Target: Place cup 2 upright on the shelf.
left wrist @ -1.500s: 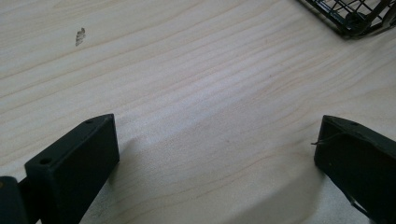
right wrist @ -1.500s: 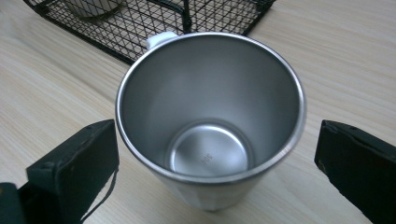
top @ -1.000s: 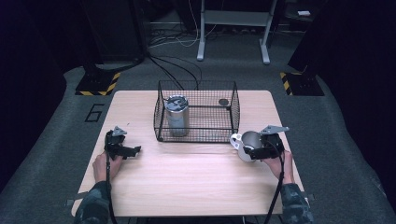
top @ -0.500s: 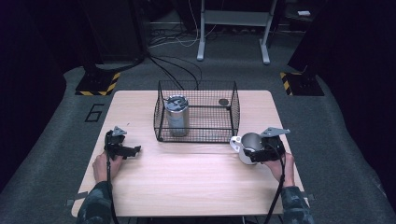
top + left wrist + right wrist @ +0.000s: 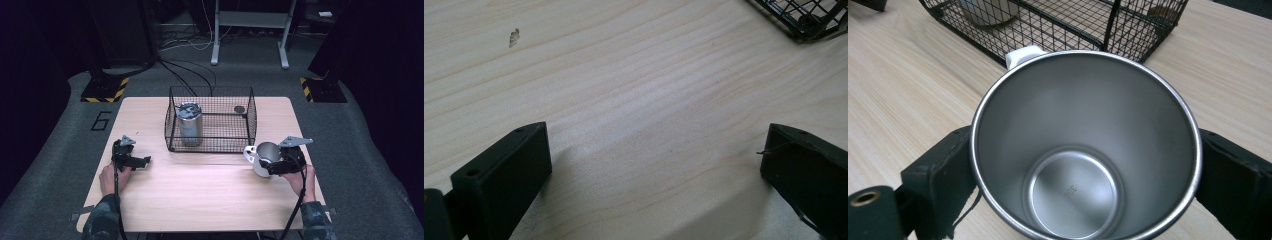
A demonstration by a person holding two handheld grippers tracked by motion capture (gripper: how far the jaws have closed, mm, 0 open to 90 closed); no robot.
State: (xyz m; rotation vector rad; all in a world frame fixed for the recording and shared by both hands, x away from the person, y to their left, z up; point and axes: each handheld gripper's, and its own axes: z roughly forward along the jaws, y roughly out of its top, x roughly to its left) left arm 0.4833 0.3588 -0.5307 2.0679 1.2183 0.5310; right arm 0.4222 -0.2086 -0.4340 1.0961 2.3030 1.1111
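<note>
Little moved since earlier: right gripper (image 5: 272,164) fingers clamp shiny steel mug (image 5: 265,156) beside black wire basket (image 5: 210,120), likely destination; left gripper (image 5: 134,161) fingers spread empty on bench (image 5: 200,190).

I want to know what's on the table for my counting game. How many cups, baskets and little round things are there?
Steel cups: 2, the mug in the right gripper and the tumbler in the basket.
Wire baskets: 1.
Small dark round things in the basket: 1.
Total: 4.
</note>
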